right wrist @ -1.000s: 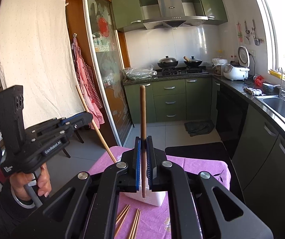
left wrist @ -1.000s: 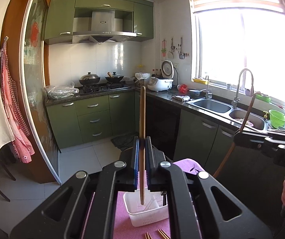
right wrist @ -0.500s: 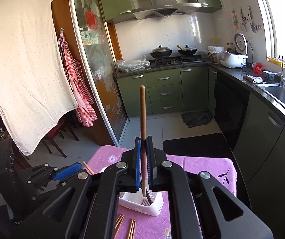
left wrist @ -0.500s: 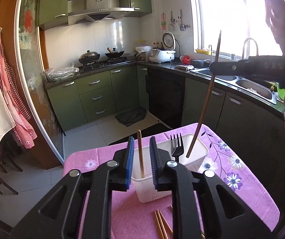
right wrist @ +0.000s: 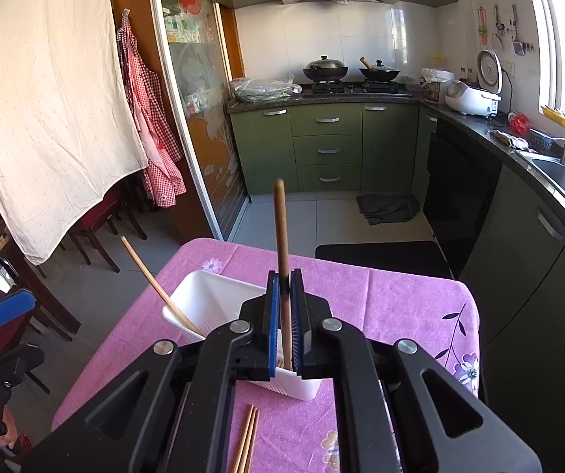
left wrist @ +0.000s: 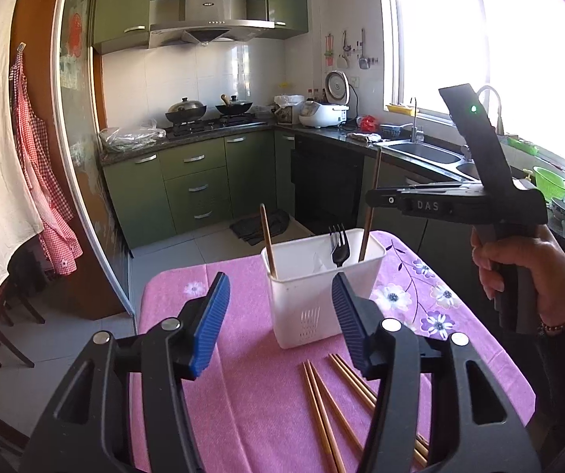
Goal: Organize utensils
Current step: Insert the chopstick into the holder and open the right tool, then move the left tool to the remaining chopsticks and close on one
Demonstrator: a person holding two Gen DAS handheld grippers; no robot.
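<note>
A white utensil holder point(left wrist: 314, 295) point(right wrist: 203, 299) stands on the pink tablecloth point(left wrist: 243, 374). Inside it are a black fork point(left wrist: 337, 246) and a wooden chopstick point(left wrist: 268, 240) point(right wrist: 152, 276) leaning at its left end. My left gripper point(left wrist: 280, 315) hovers just before the holder; its jaws are opening and nothing is between the blue pads. My right gripper point(right wrist: 284, 280) is shut on another upright chopstick point(right wrist: 282, 232) point(left wrist: 371, 213), whose lower end dips into the holder's right end. Several loose chopsticks point(left wrist: 329, 406) point(right wrist: 248, 433) lie on the cloth in front.
The small table ends just behind the holder, with tiled floor beyond. Green cabinets and a dark counter with a sink point(left wrist: 424, 153) run along the right. A person's hand point(left wrist: 519, 260) grips the right gripper's handle. Chairs point(right wrist: 97, 232) and a hanging white cloth point(right wrist: 45, 118) are at the left.
My left gripper has opened and let go of its chopstick, which now leans in the holder. Both grippers have come down toward the holder, the right one still gripping its chopstick.
</note>
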